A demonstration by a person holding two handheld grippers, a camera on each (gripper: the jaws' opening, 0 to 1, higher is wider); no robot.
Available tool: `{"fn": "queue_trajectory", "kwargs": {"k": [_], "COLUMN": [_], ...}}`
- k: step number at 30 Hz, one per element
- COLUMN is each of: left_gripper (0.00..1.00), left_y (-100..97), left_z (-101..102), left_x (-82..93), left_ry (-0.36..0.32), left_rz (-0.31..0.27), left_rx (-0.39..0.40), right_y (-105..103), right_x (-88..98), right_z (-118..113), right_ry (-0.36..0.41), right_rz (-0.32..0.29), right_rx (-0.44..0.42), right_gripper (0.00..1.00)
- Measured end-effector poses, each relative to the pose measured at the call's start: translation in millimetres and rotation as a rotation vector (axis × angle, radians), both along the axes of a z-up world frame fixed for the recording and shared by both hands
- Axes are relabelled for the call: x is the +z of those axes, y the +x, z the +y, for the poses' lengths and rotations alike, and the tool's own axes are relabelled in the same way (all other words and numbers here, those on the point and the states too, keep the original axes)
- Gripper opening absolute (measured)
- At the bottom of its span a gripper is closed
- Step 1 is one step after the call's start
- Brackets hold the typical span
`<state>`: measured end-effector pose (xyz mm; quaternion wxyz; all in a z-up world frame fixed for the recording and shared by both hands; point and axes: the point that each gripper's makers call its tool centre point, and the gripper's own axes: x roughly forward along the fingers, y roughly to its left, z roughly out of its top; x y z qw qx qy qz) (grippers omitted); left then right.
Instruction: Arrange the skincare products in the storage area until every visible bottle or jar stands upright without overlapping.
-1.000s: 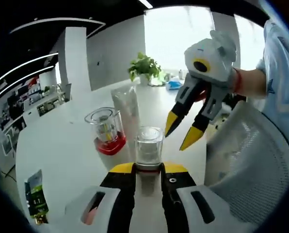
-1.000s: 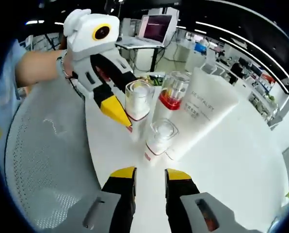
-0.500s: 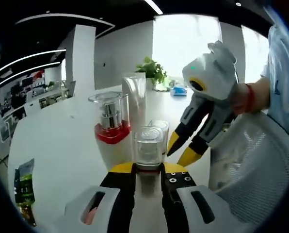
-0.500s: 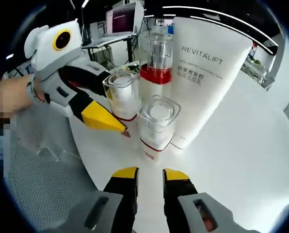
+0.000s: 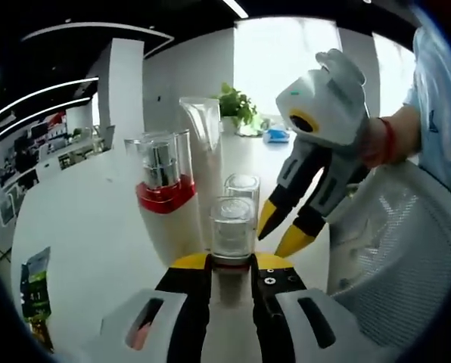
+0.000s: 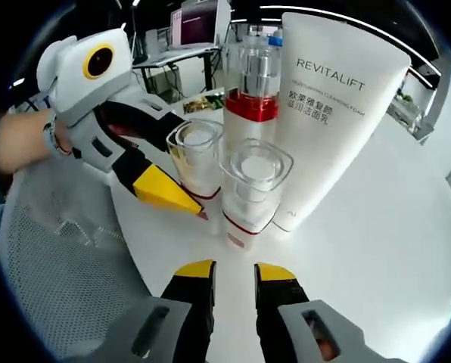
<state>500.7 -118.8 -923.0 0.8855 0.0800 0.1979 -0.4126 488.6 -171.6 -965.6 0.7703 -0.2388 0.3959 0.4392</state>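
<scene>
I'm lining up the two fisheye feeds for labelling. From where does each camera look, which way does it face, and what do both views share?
Left gripper view: rides on the left gripper, facing along its fingers over the small jar toward a window; the right gripper and a sleeve enter from the right.
Right gripper view: rides on the right gripper, facing the Revitalift tube and office desks; the left gripper enters from the left.
Shared: the same upright cluster, including the red-banded pump bottle, on the white table.

Clear glossy plastic jars (image 6: 256, 189), smooth matt white tube (image 6: 339, 113), glossy white table (image 6: 377, 249).
</scene>
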Motion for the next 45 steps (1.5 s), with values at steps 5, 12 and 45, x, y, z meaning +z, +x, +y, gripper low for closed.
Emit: {"fn": "queue_trajectory", "kwargs": {"k": [5,12,45], "left_gripper": [0.21,0.29,0.17], "left_y": [-0.5,-0.3,-11.5], "left_z": [4,9,5], "left_x": [-2.1,-2.4,-27.8], "left_ry": [-0.02,-0.014,0.102], "left_rz": [0.051,0.082,0.205], "left_rx": [0.013,0.032,0.053], "right_y": [2,3,12], "right_x": [-2.3,-4.2,9.5], "right_z": [-3,-6,11], "right_ry": [-0.019,-0.012,0.05], "right_rz": [-0.009,0.007,-0.085], "right_rx": [0.013,0.007,0.039], "right_gripper": [0.15,0.16,0.09]}}
